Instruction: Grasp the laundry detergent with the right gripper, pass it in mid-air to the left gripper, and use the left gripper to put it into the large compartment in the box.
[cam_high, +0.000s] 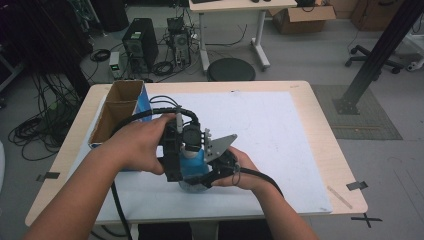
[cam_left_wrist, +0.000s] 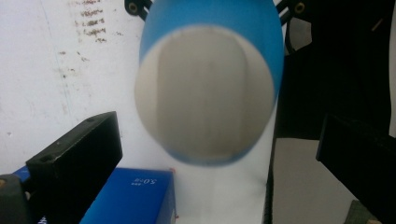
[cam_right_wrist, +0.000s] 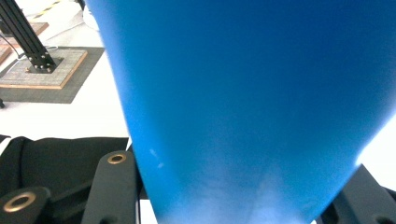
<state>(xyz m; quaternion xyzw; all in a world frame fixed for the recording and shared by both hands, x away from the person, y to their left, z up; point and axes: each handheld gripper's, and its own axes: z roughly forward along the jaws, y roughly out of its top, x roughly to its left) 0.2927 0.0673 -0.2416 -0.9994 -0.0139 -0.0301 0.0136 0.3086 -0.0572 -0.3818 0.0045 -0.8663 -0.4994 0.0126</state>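
Jaws of the right hand-held gripper (cam_right_wrist: 233, 205) stand closed against the sides of a blue bottle (cam_right_wrist: 252, 102), one black jaw on either side of its body — the bottle is clamped between them. In the high view the bottle (cam_high: 194, 162) sits low between the two hands, near the front middle of the counter (cam_high: 300, 95), over the white mat (cam_high: 270, 135). The left hand-held gripper (cam_left_wrist: 219, 140) faces the bottle's pale round end (cam_left_wrist: 205, 93); its two black jaws stand wide apart on either side of that end, pressing on nothing — plainly open. A blue box (cam_left_wrist: 133, 198) lies on the mat just below that end. A cardboard box (cam_high: 117, 112) stands at the counter's far left.
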